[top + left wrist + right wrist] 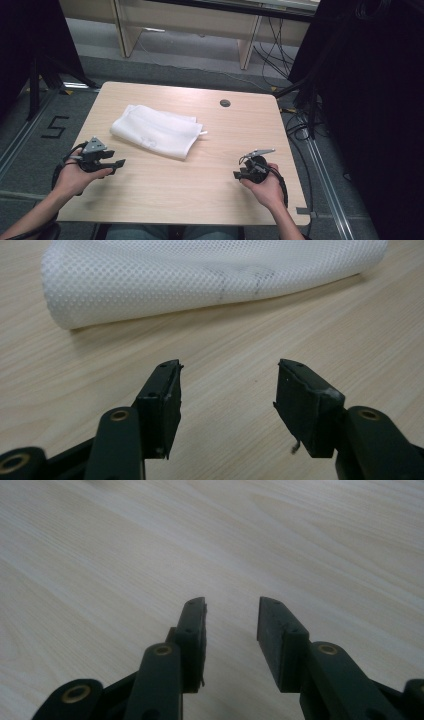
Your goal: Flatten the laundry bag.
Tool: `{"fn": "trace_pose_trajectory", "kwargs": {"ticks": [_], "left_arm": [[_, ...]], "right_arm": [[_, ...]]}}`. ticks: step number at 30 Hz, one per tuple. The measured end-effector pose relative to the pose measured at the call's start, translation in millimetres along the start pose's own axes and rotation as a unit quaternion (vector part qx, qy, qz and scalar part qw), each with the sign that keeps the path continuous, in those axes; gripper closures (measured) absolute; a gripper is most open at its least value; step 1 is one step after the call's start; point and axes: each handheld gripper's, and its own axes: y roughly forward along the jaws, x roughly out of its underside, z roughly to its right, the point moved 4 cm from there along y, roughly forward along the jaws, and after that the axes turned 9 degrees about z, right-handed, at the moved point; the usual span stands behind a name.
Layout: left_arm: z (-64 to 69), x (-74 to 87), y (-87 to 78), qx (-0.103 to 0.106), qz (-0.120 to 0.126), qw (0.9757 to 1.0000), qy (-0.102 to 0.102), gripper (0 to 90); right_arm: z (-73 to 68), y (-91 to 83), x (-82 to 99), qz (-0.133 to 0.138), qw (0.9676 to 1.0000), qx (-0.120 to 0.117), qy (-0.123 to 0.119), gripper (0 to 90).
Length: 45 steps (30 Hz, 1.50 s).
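A folded white mesh cloth (156, 130) lies on the left-centre of the light wooden table (210, 185). In the left gripper view the cloth (200, 277) lies flat just beyond the jaws. My left gripper (119, 164) hovers near the table's left front, a short way in front of the cloth, pointing right; its jaws (227, 385) stand wide open with nothing between them. My right gripper (237, 174) is at the right front, pointing left over bare wood. Its jaws (231, 612) are apart and empty.
A round dark cable hole (225, 103) sits near the table's far edge. Beyond the table are a pale cabinet's legs (247, 47) and loose cables (272, 57) on the floor. Black stands (310, 85) rise at the right, and floor rails run along both sides.
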Motion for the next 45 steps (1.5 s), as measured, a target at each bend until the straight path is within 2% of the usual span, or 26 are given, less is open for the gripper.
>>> {"fn": "trace_pose_trajectory", "kwargs": {"ticks": [2, 4, 5, 8, 10, 11, 14, 16, 17, 18, 19, 20, 21, 23, 27, 28, 29, 30, 32, 33, 34, 36, 39, 40, 41, 45], "left_arm": [[1.8, -1.0, 1.2, 0.004, 0.0, 1.0, 0.007, 43.8], [3.1, -0.5, 1.9, 0.009, -0.002, 0.9999, 0.015, 44.6], [3.4, 0.1, 2.1, 0.009, -0.001, 0.9998, 0.017, 44.9], [3.2, 0.2, 1.2, 0.01, 0.0, 0.9998, 0.017, 44.9], [3.0, -0.8, 1.1, 0.012, 0.007, 0.9997, 0.022, 46.2], [2.7, -1.7, -0.1, 0.018, 0.0, 0.9995, 0.024, 48.0], [1.2, -8.1, 0.0, 0.007, -0.002, 0.9975, 0.071, 61.8], [2.0, -13.8, 2.4, 0.008, 0.002, 0.9973, 0.073, 71.6], [2.5, -17.1, 4.3, 0.007, 0.005, 0.9971, 0.076, 78.9], [0.9, -19.7, 5.0, 0.004, -0.004, 0.996, 0.089, 84.8], [0.9, -19.7, 5.0, 0.004, -0.004, 0.996, 0.089, 89.1], [3.2, -25.0, 13.1, 0.01, -0.003, 0.9975, 0.069, 89.6], [3.2, -25.0, 13.1, 0.01, -0.003, 0.9975, 0.069, 89.6], [3.5, -33.0, 27.6, 0.013, -0.007, 0.9981, 0.059, 89.7], [2.6, -43.3, 44.1, 0.011, -0.012, 0.9977, 0.066, 89.6], [2.8, -47.0, 50.0, 0.009, -0.011, 0.9979, 0.063, 89.6], [2.0, -51.4, 54.4, 0.009, -0.018, 0.997, 0.075, 89.6], [3.5, -59.5, 66.2, 0.007, -0.016, 0.9971, 0.073, 89.6], [3.0, -63.2, 71.0, 0.007, -0.022, 0.9967, 0.078, 89.6], [4.4, -66.3, 77.6, 0.006, -0.016, 0.9975, 0.068, 89.6], [3.2, -69.9, 82.7, 0.006, -0.025, 0.9967, 0.077, 89.6], [1.4, -76.0, 93.5, 0.008, -0.031, 0.9968, 0.073, 89.5], [0.2, -79.1, 100.3, 0.006, -0.033, 0.9971, 0.068, 89.6], [-0.4, -79.9, 103.9, 0.006, -0.036, 0.9972, 0.065, 89.6], [-1.7, -80.1, 108.5, 0.0, -0.039, 0.9973, 0.062, 89.5], [-1.5, -74.4, 122.9, -0.006, -0.051, 0.9976, 0.048, 89.5]], "right_arm": [[-0.7, 2.3, -0.6, 0.015, 0.9999, -0.003, 0.002, 64.8], [-1.6, -0.9, -1.2, 0.004, 1.0, -0.001, 0.005, 64.5], [-0.6, -1.8, -0.7, 0.004, 1.0, -0.002, -0.005, 64.5], [-1.7, -3.1, -1.0, 0.006, 1.0, 0.003, 0.002, 64.5], [-1.8, -3.7, -2.5, 0.006, 1.0, 0.002, -0.005, 64.6], [-2.5, -4.0, -3.7, 0.006, 0.9999, 0.004, -0.007, 64.6], [-6.1, -4.4, -5.8, 0.012, 0.9999, 0.007, -0.006, 64.5], [-6.9, -5.9, -5.2, 0.007, 0.9999, 0.006, -0.013, 64.3], [-6.9, -3.8, -4.8, 0.021, 0.9996, 0.007, -0.016, 64.2], [-6.9, -6.2, -4.4, 0.005, 0.9998, 0.007, -0.017, 64.2], [-6.9, -6.2, -4.4, 0.005, 0.9998, 0.007, -0.017, 64.2], [-6.6, -5.0, -3.9, 0.009, 0.9998, 0.006, -0.018, 64.1], [-6.6, -5.0, -3.9, 0.009, 0.9998, 0.006, -0.018, 64.1], [-6.4, -4.8, -3.9, 0.006, 0.9998, 0.003, -0.019, 64.0], [-7.3, -4.2, -4.1, 0.005, 0.9998, 0.002, -0.017, 63.7], [-6.3, -3.3, -3.8, 0.008, 0.9996, 0.002, -0.027, 63.6], [-7.2, -2.9, -4.0, 0.012, 0.9997, 0.002, -0.022, 63.6], [-8.2, -3.8, -4.3, 0.01, 0.9998, 0.0, -0.016, 63.5], [-8.0, -4.5, -4.3, 0.007, 0.9998, 0.001, -0.017, 63.5], [-8.3, -4.5, -4.5, 0.008, 0.9999, 0.002, -0.013, 63.5], [-8.1, -4.6, -4.4, 0.008, 0.9999, 0.002, -0.013, 63.5], [-7.8, -4.6, -3.9, 0.012, 0.9998, 0.001, -0.014, 63.2], [-7.2, -6.5, -3.8, 0.008, 0.9999, 0.001, -0.015, 63.1], [-7.6, -5.8, -3.8, 0.013, 0.9999, 0.005, -0.006, 63.1], [-6.7, -5.1, -3.1, 0.017, 0.9998, 0.001, -0.012, 63.0], [-6.0, -6.7, -2.2, 0.007, 0.9999, 0.002, -0.011, 62.5]]}}
